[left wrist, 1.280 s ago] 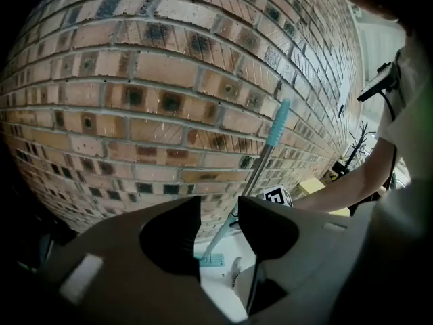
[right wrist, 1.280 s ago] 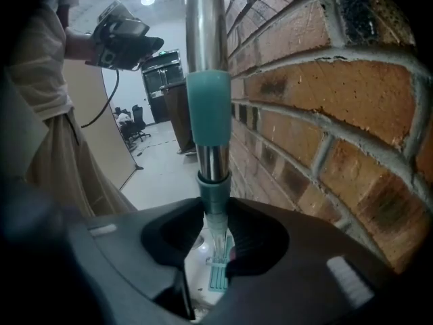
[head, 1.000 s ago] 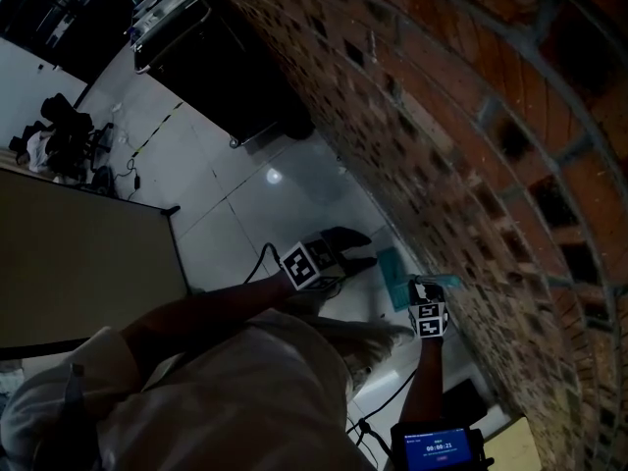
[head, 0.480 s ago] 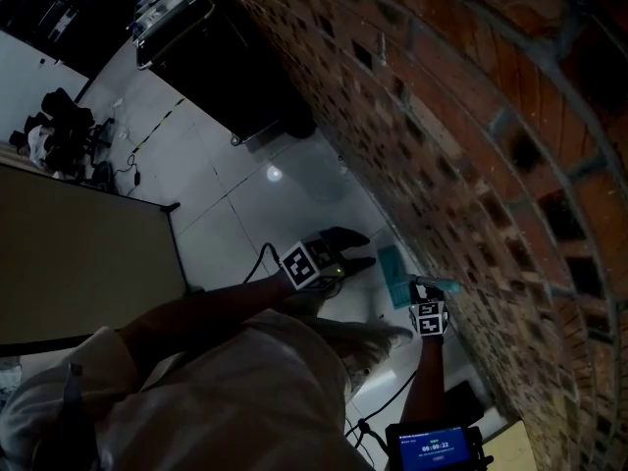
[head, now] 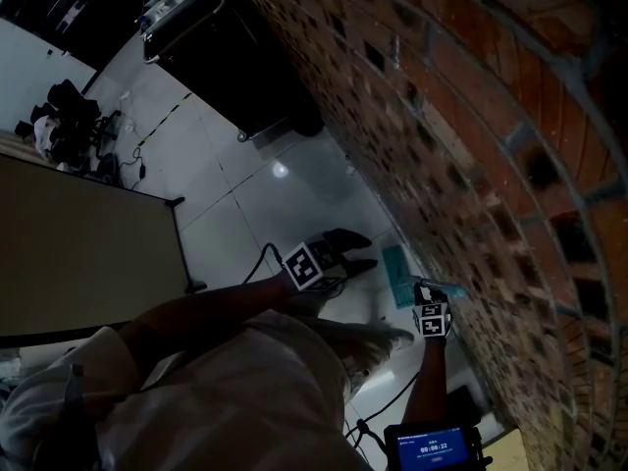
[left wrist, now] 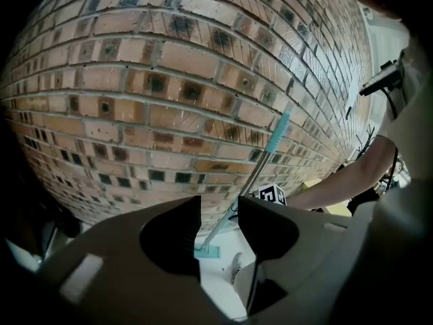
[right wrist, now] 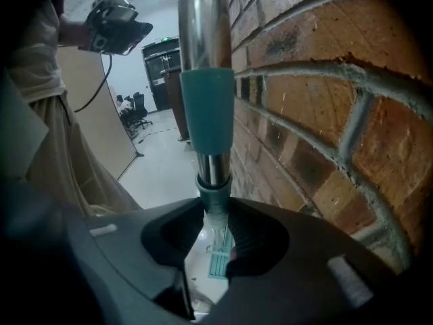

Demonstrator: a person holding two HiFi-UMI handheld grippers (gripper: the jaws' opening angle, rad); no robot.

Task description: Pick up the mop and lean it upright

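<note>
The mop stands nearly upright against the brick wall (head: 461, 165). Its teal head (head: 397, 275) rests on the pale floor, and its metal pole (right wrist: 203, 19) with a teal collar (right wrist: 208, 107) rises along the bricks. My right gripper (right wrist: 215, 215) is shut on the pole just below that collar; in the head view the right gripper (head: 429, 297) sits close to the wall. My left gripper (head: 355, 250) hangs open and empty to the left of the mop. Through the left gripper (left wrist: 220, 215) I see the mop head (left wrist: 206, 251) and the pole's teal grip (left wrist: 281, 124).
A dark cabinet (head: 245, 86) stands by the wall farther back. A tan partition board (head: 78, 253) lies at the left, with office chairs (head: 64, 126) beyond it. A screen device (head: 432, 447) and a cable (head: 378, 405) sit near the person's feet.
The head view has drifted slightly. Both grippers and the mop stay where they were.
</note>
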